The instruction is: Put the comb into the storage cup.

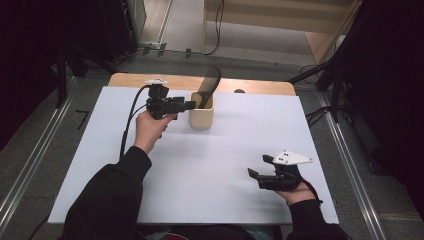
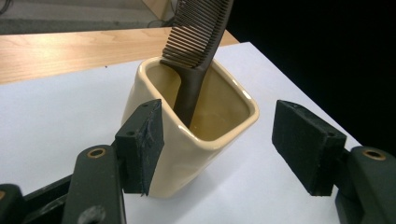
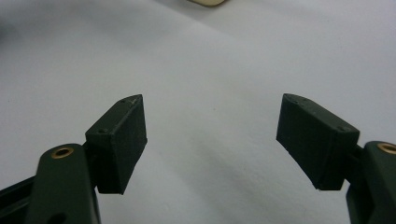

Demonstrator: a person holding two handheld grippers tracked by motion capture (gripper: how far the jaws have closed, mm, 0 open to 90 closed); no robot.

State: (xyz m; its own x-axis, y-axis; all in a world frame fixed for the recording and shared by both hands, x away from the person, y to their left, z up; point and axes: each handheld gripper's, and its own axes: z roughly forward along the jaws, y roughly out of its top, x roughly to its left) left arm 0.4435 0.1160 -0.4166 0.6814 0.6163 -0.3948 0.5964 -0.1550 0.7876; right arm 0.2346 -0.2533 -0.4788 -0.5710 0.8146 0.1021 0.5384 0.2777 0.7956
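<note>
A cream square cup (image 1: 201, 115) stands near the back of the white table (image 1: 210, 160), with a dark brown comb (image 1: 210, 84) standing handle-down inside it. In the left gripper view the cup (image 2: 187, 154) and comb (image 2: 196, 51) are close in front. My left gripper (image 1: 190, 105) is open just left of the cup; one pad (image 2: 142, 140) rests against the cup's near corner, the other pad (image 2: 306, 144) is clear of it. My right gripper (image 1: 259, 167) is open over bare table at the front right, holding nothing (image 3: 210, 140).
A bare wooden strip (image 1: 200, 82) of the table runs behind the white cover. Cables (image 1: 320, 115) and dark stands lie on the floor around the table. A small dark spot (image 1: 239, 91) sits on the wood near the back edge.
</note>
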